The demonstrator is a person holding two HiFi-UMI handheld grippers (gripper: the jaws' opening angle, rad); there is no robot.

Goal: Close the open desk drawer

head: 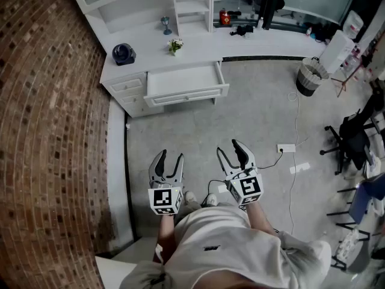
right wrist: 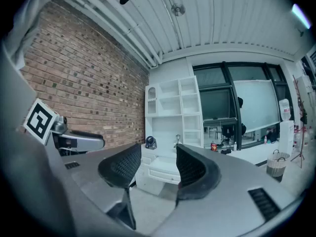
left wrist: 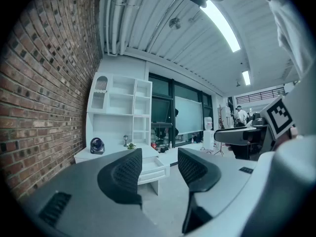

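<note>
The left gripper (head: 170,159) hangs well short of the white desk (head: 150,59), its jaws spread with nothing between them. The drawer (head: 185,82) stands pulled out from the desk's front. The right gripper (head: 230,151), equally far from the desk, gapes empty.

**Grey claws, pale shirt**

The left claw (head: 170,156) and right claw (head: 230,148) have pale grey shells and curved black jaws lined with ribbed dark pads (left wrist: 129,169). Each carries a white cube (head: 165,199) printed with black square markers. The person wears a light short-sleeved shirt (head: 222,239).
</note>
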